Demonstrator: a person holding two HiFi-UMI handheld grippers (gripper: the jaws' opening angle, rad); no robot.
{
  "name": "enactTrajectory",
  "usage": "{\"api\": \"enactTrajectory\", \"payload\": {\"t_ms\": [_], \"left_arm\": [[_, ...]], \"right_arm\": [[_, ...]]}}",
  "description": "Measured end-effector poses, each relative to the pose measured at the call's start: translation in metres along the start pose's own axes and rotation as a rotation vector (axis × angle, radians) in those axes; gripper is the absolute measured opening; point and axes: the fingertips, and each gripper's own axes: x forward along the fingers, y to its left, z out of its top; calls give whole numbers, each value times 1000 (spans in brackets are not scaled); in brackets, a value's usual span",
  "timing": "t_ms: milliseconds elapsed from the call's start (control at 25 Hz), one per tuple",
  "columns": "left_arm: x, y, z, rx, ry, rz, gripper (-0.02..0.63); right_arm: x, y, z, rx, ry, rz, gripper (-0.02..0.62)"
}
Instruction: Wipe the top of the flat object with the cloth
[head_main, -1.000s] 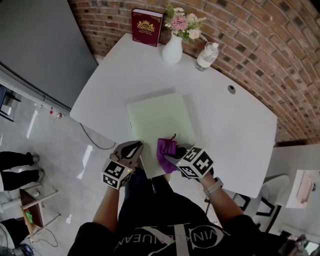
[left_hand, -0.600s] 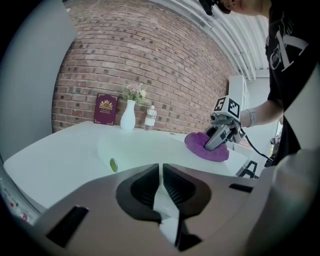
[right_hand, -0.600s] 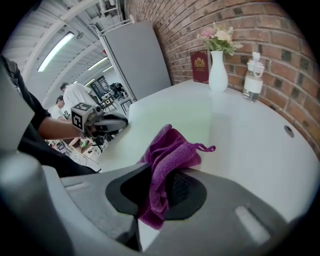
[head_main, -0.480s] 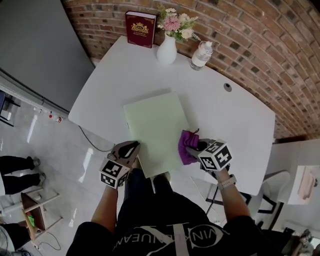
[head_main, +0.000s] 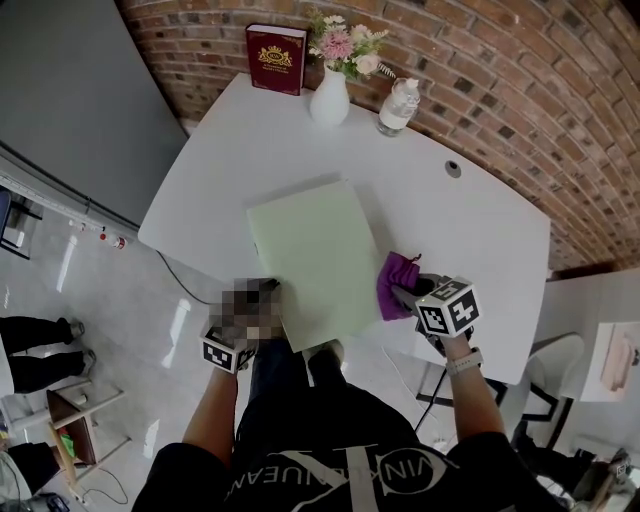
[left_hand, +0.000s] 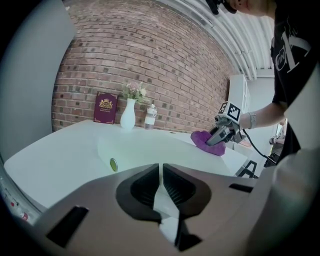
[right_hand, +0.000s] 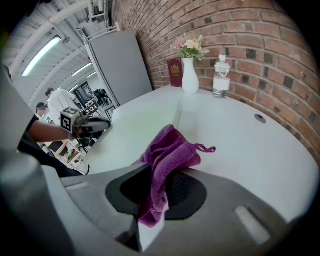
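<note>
Cloth (head_main: 397, 285) clamped in right gripper (head_main: 408, 293), just off board (head_main: 310, 250) near-right edge, on table (head_main: 470, 220). Left gripper (left_hand: 161, 175) closed, empty, at board near-left corner. Judgement: mid-wipe, cloth off surface; coverage unverifiable, far half probably left.

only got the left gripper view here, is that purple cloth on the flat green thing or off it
Observer: In the head view, the cloth sits at the right edge of the flat green object, mostly over the white table.
Operator: is the right gripper actually clamped on it
Observer: Yes. The right gripper view shows the right gripper shut on the cloth, with a fold hanging down between its jaws.
Operator: where's my left one against the board
Observer: In the head view, the left gripper is at the object's near left corner. Whether it touches the object cannot be told there.
</note>
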Motion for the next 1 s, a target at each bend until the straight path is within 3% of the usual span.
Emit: {"api": "enactTrajectory", "payload": {"t_ms": [160, 320, 480, 600, 720, 840, 1000], "left_arm": [[-1, 0, -3, -6, 12, -3, 29], [0, 0, 1, -19, -10, -5, 29], [-1, 0, 4, -8, -7, -10, 29], [-2, -8, 9, 33, -16, -28, 29], [-3, -28, 16, 57, -46, -88, 29], [-2, -47, 17, 74, -48, -135, 29], [0, -65, 9, 82, -26, -152, 29]], "right_arm": [[-3, -9, -6, 13, -5, -47, 64], [-7, -32, -27, -24, 59, -181, 64], [-19, -45, -33, 13, -6, -284, 64], [-32, -51, -36, 101, -99, -319, 64], [-46, -46, -38, 187, -204, -291, 64], [-57, -28, -33, 205, -294, -221, 64], [-59, 30, -15, 118, -376, -7, 64]]}}
